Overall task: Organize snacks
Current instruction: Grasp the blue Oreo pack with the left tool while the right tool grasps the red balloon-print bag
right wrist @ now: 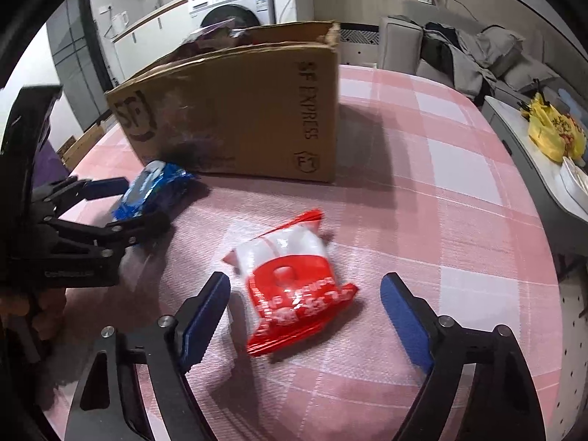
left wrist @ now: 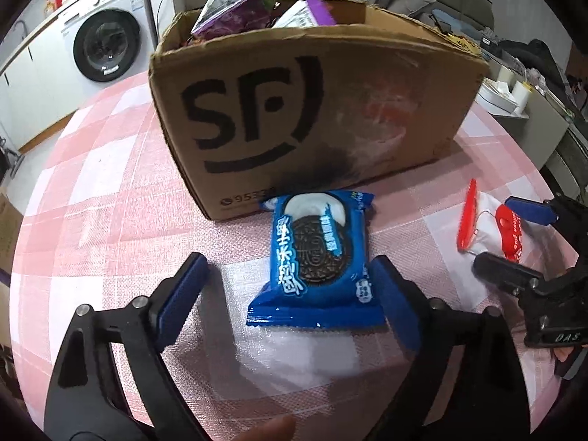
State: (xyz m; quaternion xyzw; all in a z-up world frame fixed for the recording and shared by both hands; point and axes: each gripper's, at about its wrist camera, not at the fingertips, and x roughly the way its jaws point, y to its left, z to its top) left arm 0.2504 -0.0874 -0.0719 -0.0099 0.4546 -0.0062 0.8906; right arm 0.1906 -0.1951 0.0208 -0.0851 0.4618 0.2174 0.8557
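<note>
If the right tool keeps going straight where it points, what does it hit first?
Most likely the red and white snack packet, lying on the checked tablecloth between the open fingers of the right tool. Depth is hard to judge; the cardboard box lies further off.

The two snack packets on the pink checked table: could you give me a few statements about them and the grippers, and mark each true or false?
1. The blue cookie packet lies between the fingers of the left gripper. True.
2. The red and white packet is already inside the cardboard box. False: it lies on the table in front of the box, between the open fingers of the right gripper.
3. The box stands empty. False: purple packets stick out of its top.
4. The blue packet lies close to the box's front wall. True.
5. The right gripper is lifting its packet. False: the packet rests on the cloth, with gaps at both pads.
</note>
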